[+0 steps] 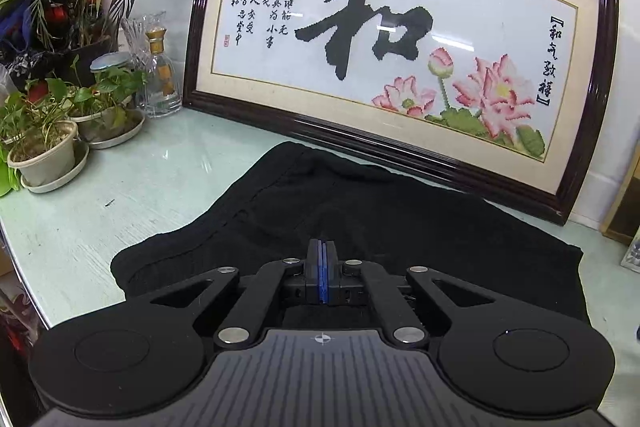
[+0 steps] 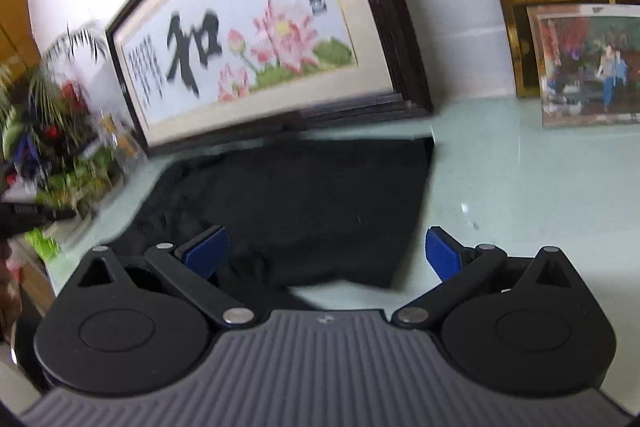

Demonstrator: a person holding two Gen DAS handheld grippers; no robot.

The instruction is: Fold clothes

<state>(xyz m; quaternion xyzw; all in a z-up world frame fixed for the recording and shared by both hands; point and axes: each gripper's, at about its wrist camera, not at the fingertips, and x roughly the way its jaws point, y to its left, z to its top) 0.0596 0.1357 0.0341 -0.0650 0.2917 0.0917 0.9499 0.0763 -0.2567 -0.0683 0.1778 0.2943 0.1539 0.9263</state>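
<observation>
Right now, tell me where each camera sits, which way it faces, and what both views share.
Left wrist: on the left gripper, looking forward over the black garment toward the framed embroidery and potted plants; gripper shut, above the cloth.
Right wrist: on the right gripper, tilted, over the garment's right edge toward the photo frame; gripper open, empty.
Shared: garment, embroidery, plants, pale green tabletop.

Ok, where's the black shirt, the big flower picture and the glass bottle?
black shirt (image 2: 304, 203): right wrist view, middle of the cloth.
big flower picture (image 1: 492, 95): left wrist view, pink lotus.
glass bottle (image 1: 160, 75): left wrist view, its body.
</observation>
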